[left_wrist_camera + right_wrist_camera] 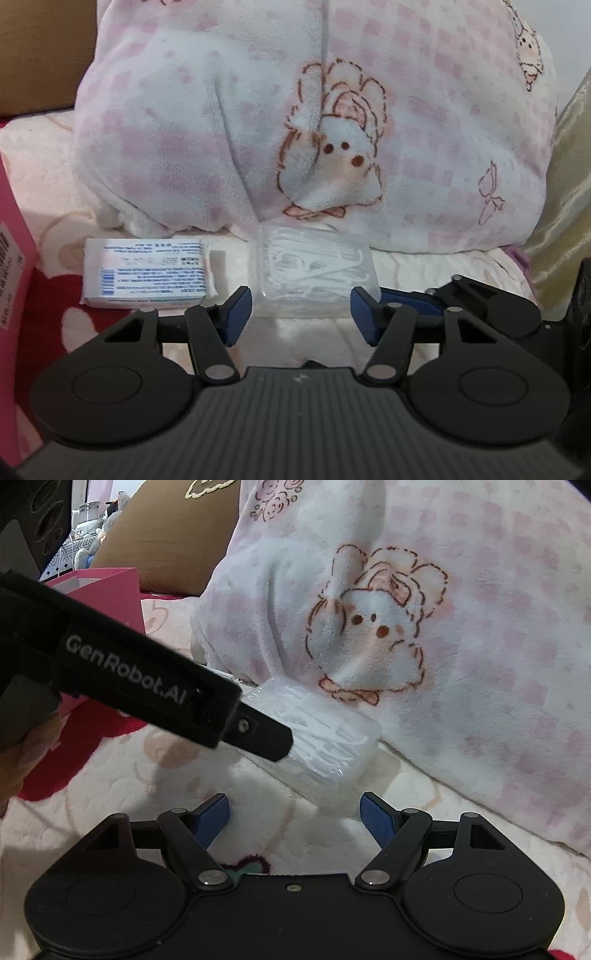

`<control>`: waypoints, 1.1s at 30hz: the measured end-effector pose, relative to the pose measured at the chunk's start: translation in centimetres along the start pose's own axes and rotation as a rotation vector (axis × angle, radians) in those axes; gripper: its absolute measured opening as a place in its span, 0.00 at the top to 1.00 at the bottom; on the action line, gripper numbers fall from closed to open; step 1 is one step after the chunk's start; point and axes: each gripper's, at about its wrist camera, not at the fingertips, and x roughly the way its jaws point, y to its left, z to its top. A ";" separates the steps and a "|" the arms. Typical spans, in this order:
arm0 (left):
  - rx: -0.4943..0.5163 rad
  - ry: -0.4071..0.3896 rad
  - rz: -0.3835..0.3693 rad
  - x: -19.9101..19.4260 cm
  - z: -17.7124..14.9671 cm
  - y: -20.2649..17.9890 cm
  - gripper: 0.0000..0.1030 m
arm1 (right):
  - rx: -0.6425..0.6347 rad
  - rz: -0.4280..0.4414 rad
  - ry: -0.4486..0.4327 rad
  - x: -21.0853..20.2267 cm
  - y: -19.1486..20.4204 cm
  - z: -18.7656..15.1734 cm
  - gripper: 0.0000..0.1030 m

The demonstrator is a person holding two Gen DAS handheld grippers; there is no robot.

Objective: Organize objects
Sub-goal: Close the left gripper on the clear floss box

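A clear plastic box of white floss picks [314,273] lies on the bed in front of a fleece blanket. My left gripper [301,314] straddles the box's near end, its blue pads against the two near corners. In the right wrist view one black finger [266,738] of the left gripper lies along the left side of the box [332,738]. My right gripper [295,812] stands open just short of the box, with only bedding between its pads. One of its fingers [413,302] shows by the box's right corner in the left wrist view.
A white and blue tissue pack [147,273] lies just left of the floss box. A pink carton [14,295] stands at the far left. The bunched pink-checked blanket [332,110] walls off the back. A gold pillow [569,203] is at the right.
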 end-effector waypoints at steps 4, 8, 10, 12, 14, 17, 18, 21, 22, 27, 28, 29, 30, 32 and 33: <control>-0.001 -0.001 -0.011 0.2 0.0 0.0 0.44 | -0.004 0.006 -0.001 0.2 0.5 0.1 0.21; -0.036 0.011 -0.034 0.5 -0.1 0.7 0.44 | 0.004 -0.002 0.009 0.0 1.1 0.3 0.19; -0.043 0.013 -0.041 0.0 -0.1 0.7 0.44 | 0.002 0.006 0.014 -0.1 1.3 0.3 0.19; -0.032 0.039 -0.025 0.0 0.0 0.3 0.44 | -0.011 0.009 0.024 -0.2 1.6 0.2 0.19; -0.022 0.055 -0.012 -0.2 0.1 0.0 0.44 | -0.008 0.018 0.028 -0.6 1.8 0.2 0.19; -0.007 0.101 -0.003 -0.6 0.0 -0.6 0.44 | 0.024 0.029 0.039 -1.2 2.1 0.1 0.19; -0.011 0.120 -0.008 -0.9 -0.1 -0.7 0.44 | 0.034 0.035 0.045 -1.5 2.2 -0.1 0.19; -0.057 0.206 -0.051 -1.7 -1.0 -0.7 0.44 | 0.039 0.047 0.069 -2.4 2.4 -0.9 0.19; -0.077 0.246 -0.067 -1.9 -1.3 -0.8 0.44 | 0.043 0.053 0.078 -2.8 2.4 -1.2 0.19; -0.070 0.337 -0.079 -3.1 -2.1 -1.9 0.44 | 0.099 0.105 0.114 -4.4 1.5 -2.2 0.18; -0.064 0.350 -0.076 -3.1 -2.2 -2.1 0.44 | 0.111 0.119 0.122 -4.7 1.6 -2.5 0.18; -0.059 0.364 -0.073 -3.2 -2.2 -2.1 0.44 | 0.123 0.132 0.128 -4.8 1.5 -2.6 0.18; -0.057 0.376 -0.068 -3.3 -2.2 -2.0 0.44 | 0.132 0.139 0.128 -4.9 1.8 -2.7 0.18; -0.055 0.388 -0.047 -3.3 -2.1 -1.6 0.42 | 0.141 0.142 0.133 -4.0 1.8 -2.5 0.18; -0.054 0.382 -0.038 -3.4 -1.9 -1.4 0.42 | 0.139 0.140 0.137 -3.9 1.8 -2.4 0.18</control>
